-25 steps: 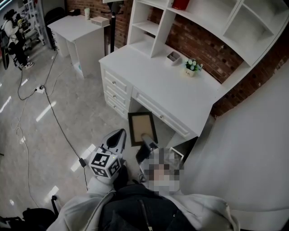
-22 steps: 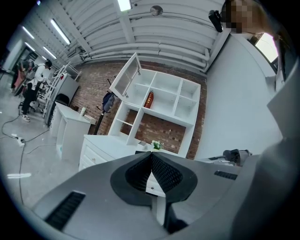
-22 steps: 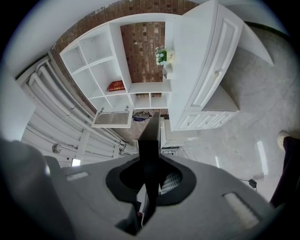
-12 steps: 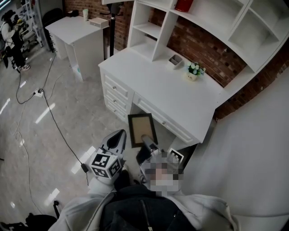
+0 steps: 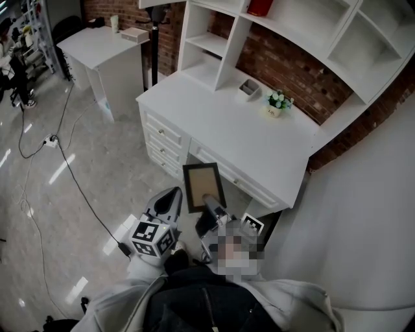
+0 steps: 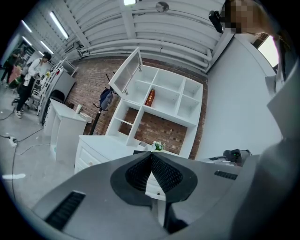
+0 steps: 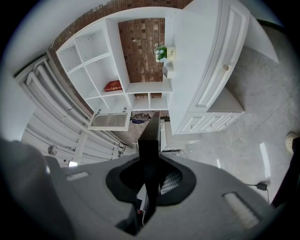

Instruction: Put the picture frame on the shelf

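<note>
The picture frame (image 5: 203, 187), dark-rimmed with a tan inside, hangs in front of the white desk (image 5: 227, 123), over the drawer fronts. My right gripper (image 5: 212, 202) is shut on its near edge. In the right gripper view the frame (image 7: 149, 140) shows edge-on as a dark bar clamped between the jaws of the right gripper (image 7: 149, 178). My left gripper (image 5: 171, 196) hovers just left of the frame, shut and empty. In its own view the left gripper (image 6: 151, 159) has its pads meeting. The white shelf unit (image 5: 214, 39) rises above the desk and also shows as the shelf unit (image 6: 161, 101).
A small potted plant (image 5: 277, 100) and a little tray (image 5: 249, 85) sit at the desk's back. A red object (image 5: 259, 6) lies in one shelf bay. A second white table (image 5: 107, 48) stands back left, a black cable (image 5: 71, 168) crosses the floor, and a white wall (image 5: 363, 214) closes the right.
The desk and shelf have drifted slightly left in the head view. The frame stays clamped in the right gripper, and both grippers keep their places.
</note>
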